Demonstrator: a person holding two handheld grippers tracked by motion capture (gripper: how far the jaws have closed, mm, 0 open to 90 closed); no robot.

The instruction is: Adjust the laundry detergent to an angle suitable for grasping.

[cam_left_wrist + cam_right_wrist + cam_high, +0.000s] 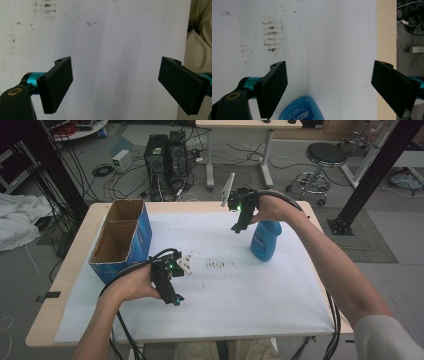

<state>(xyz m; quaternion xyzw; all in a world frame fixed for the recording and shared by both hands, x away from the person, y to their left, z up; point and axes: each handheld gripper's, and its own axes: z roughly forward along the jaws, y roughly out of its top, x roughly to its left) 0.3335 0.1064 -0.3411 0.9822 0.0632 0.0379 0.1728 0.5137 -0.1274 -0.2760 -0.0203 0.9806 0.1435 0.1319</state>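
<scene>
The left gripper [171, 287] hangs empty, jaws apart, over the near sheet; the right gripper [242, 215], equally wide, half-hides the blue detergent bottle [265, 240] far right.

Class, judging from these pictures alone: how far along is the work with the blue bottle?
Done: nothing visibly; the blue bottle stands on the white sheet. In hand: the right gripper hovers open above it; the left gripper is open, empty. Left: gripping and moving the bottle.
</scene>
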